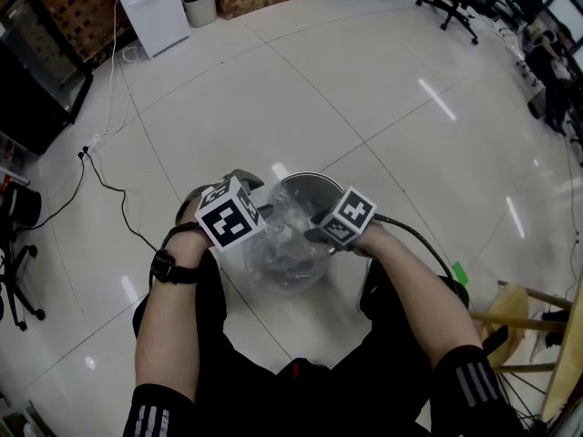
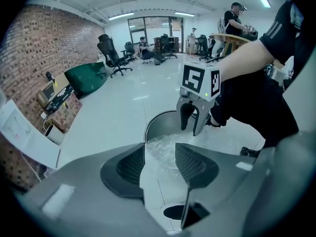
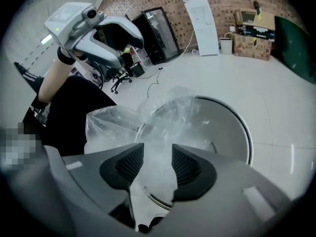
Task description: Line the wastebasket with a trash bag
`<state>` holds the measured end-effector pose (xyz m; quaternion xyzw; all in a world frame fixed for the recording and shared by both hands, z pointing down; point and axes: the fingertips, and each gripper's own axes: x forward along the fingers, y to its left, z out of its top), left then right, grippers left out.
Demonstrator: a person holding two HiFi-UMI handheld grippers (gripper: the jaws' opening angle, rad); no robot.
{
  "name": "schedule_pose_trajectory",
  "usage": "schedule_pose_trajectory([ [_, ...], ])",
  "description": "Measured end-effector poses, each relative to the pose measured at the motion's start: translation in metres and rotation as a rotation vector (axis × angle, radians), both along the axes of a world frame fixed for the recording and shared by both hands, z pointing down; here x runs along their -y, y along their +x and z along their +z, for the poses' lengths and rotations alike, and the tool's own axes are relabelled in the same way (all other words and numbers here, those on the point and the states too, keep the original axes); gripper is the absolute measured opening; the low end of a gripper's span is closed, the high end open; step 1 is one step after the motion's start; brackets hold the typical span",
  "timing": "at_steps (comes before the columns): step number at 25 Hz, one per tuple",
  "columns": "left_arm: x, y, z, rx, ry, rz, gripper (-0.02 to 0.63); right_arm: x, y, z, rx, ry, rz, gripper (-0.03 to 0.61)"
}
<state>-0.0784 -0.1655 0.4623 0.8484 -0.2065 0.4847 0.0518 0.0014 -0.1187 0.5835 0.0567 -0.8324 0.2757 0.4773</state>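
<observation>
Setting: white tiled floor (image 1: 319, 89). The round grey metal wastebasket (image 1: 314, 178) stands upright on it, directly in front of the person's knees.

Clear crinkled plastic trash bag (image 1: 282, 244): bunched in the mouth of the wastebasket, between the two grippers. Not spread over the rim. In the right gripper view its near side stands up above the rim, and the far rim is bare metal.

Left gripper (image 2: 159, 149): at the left side of the wastebasket, pointing steeply down. Jaws about halfway apart. Crinkled film shows only beyond the tips, and bare floor shows through the rest of the gap. The pads press on nothing.

Right gripper (image 3: 157, 154): at the right side of the rim, also pointing steeply down. Jaws stand partway apart with a bunch of bag film filling the gap from pad to pad and hanging out below them. It reads as a grip on the bag.

Other: black wristwatch (image 1: 164, 269) on the left wrist. A black cable (image 1: 100, 185) trails across the floor at left, well apart from the wastebasket.
</observation>
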Motion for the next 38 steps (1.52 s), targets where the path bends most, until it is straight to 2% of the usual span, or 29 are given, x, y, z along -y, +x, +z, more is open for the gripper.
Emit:
schedule_pose_trajectory([
  [3,-0.004,-0.003,0.004,0.009,-0.007,-0.007,0.187,-0.018,0.001,0.023,-0.037,-0.065,-0.041,0.195],
  [5,-0.006,-0.005,0.007,0.018,-0.014,-0.01,0.187,-0.025,0.004,0.038,-0.084,-0.068,-0.083,0.189],
  [6,-0.008,-0.006,0.009,0.023,-0.017,-0.009,0.187,-0.024,0.007,0.041,-0.105,-0.044,-0.098,0.153],
  [8,-0.012,-0.005,0.012,0.031,-0.022,-0.008,0.187,-0.015,0.011,0.038,-0.114,0.013,-0.098,0.025],
  [9,-0.014,-0.004,0.012,0.032,-0.022,-0.006,0.187,-0.008,0.012,0.032,-0.104,0.036,-0.085,0.009],
  [13,-0.019,0.002,0.012,0.03,-0.026,0.008,0.181,0.023,0.025,-0.002,-0.055,0.106,0.01,0.009],
  [18,-0.022,0.005,0.027,0.074,-0.019,0.001,0.181,0.061,0.069,-0.023,-0.061,0.208,0.148,0.009],
  [21,-0.011,0.0,0.039,0.09,0.001,-0.04,0.181,0.079,0.093,-0.022,-0.089,0.256,0.212,0.009],
  [25,0.008,-0.004,0.049,0.05,0.015,-0.134,0.178,0.098,0.11,-0.02,-0.076,0.306,0.269,0.009],
  [27,0.017,-0.006,0.056,0.039,0.005,-0.168,0.159,0.108,0.115,-0.016,-0.075,0.326,0.294,0.009],
  [32,0.034,-0.013,0.086,0.077,-0.057,-0.188,0.156,0.128,0.127,-0.004,-0.128,0.375,0.332,0.009],
  [35,0.036,-0.014,0.106,0.085,-0.117,-0.187,0.158,0.138,0.128,0.015,-0.107,0.367,0.348,0.009],
  [38,0.043,-0.016,0.115,0.098,-0.119,-0.196,0.158,0.149,0.138,0.036,-0.126,0.349,0.386,0.009],
])
